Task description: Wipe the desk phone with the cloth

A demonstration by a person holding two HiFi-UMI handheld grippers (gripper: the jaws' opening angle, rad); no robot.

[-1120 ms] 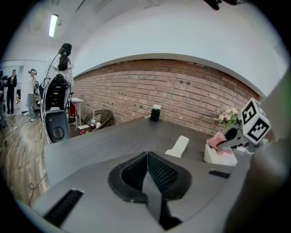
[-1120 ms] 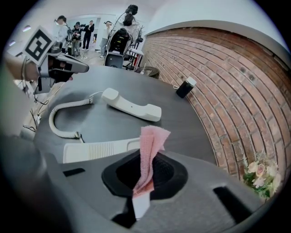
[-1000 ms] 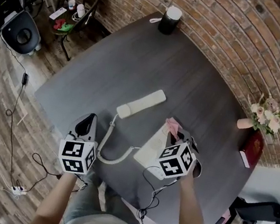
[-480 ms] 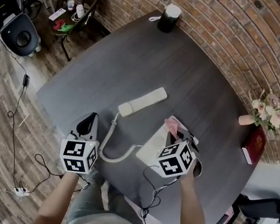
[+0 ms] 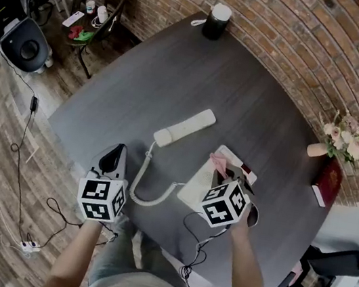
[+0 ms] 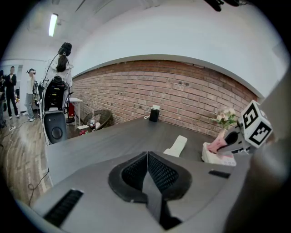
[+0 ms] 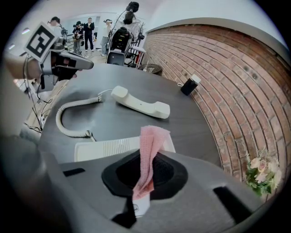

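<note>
The white desk phone base [image 5: 201, 184] lies on the round dark table [image 5: 178, 70], near its front edge. Its handset [image 5: 183, 128] is off the base, to the left and further back, joined by a coiled cord [image 5: 145, 192]. My right gripper [image 5: 224, 173] hovers over the base, shut on a pink cloth [image 5: 218, 161]. In the right gripper view the cloth [image 7: 149, 144] sticks up from the jaws in front of the base [image 7: 107, 148], with the handset [image 7: 140, 103] beyond. My left gripper [image 5: 117, 153] is shut and holds nothing, at the table's front left edge, apart from the cord.
A black cylinder speaker [image 5: 217, 22] stands at the table's far edge. A vase of flowers [image 5: 337, 141] and a red book [image 5: 328, 184] are at the right edge. A wicker stand [image 5: 102, 2], a floor loudspeaker [image 5: 22, 43] and floor cables [image 5: 24, 146] lie to the left.
</note>
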